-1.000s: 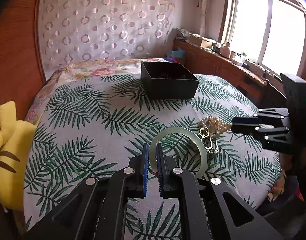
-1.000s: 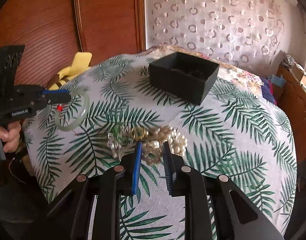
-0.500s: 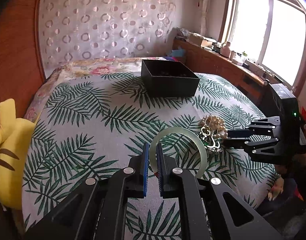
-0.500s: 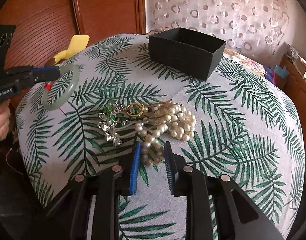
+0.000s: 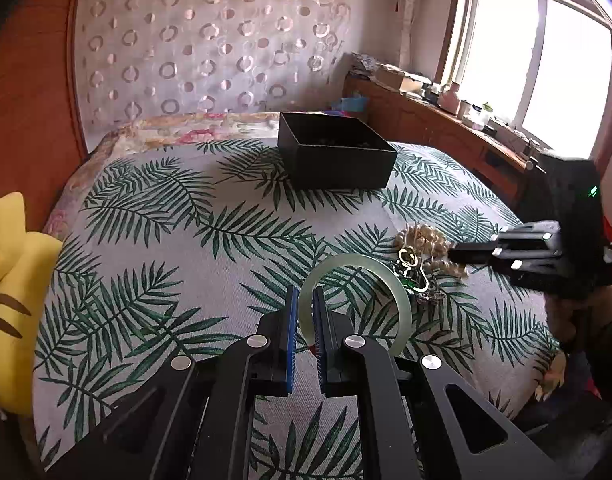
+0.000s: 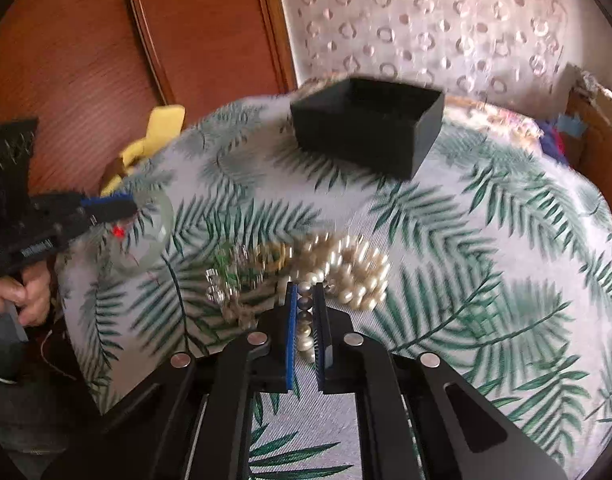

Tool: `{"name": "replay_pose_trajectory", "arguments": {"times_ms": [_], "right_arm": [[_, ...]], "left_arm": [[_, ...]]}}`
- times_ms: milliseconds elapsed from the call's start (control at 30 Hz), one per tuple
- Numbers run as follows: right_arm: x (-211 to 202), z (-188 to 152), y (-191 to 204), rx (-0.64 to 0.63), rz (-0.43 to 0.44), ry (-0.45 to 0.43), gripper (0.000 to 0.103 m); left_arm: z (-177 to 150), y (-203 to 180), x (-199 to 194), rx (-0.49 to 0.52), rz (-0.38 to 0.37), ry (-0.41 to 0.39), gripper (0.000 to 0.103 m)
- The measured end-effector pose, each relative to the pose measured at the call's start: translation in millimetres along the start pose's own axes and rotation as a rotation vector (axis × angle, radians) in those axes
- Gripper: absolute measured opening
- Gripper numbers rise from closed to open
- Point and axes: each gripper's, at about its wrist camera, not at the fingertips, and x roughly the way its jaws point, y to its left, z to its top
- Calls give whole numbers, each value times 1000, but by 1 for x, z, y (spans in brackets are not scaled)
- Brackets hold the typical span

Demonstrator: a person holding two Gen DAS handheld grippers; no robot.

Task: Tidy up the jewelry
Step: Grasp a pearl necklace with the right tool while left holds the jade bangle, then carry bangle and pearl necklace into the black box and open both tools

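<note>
Though blurred, white lettering marks the left gripper [image 6: 117, 210], unreadable.

Hidden, cropped and blurred parts

The right wrist view is smeared by motion, so the small pieces [image 6: 241, 276] beside the pearl strand [image 6: 346, 272] cannot be told apart; the jade bangle [image 6: 153, 236] there is a pale blur; the black box [image 5: 334, 156] shows only a dark interior, its contents too small to tell; the bangle's near arc is hidden behind the left gripper [image 5: 303, 312]; the yellow plush toy [image 5: 9, 308] is cut by the left edge; the hand [image 6: 21, 296] is cropped at the frame edge.
</note>
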Motion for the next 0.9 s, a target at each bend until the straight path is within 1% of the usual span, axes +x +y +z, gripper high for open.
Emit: {"name": "replay_pose_trajectory", "arguments": {"times_ms": [167, 267, 367, 533, 667, 900], "right_arm": [[-26, 25, 2, -45, -39, -90, 8], [-44, 44, 2, -74, -68, -148, 8], [-61, 61, 2, -97, -79, -193, 8], [-80, 86, 9, -148, -97, -246, 8], [-92, 104, 12, -185, -133, -286, 8], [-106, 128, 8, -199, -174, -335, 8]], "left_arm": [[1, -1, 0, -1, -4, -8, 7], [7, -3, -2, 1, -7, -25, 7], [14, -4, -3, 6, -7, -45, 7], [25, -8, -5, 13, -8, -75, 7], [33, -10, -3, 19, -11, -87, 7], [51, -11, 3, 26, -14, -109, 7]]}}
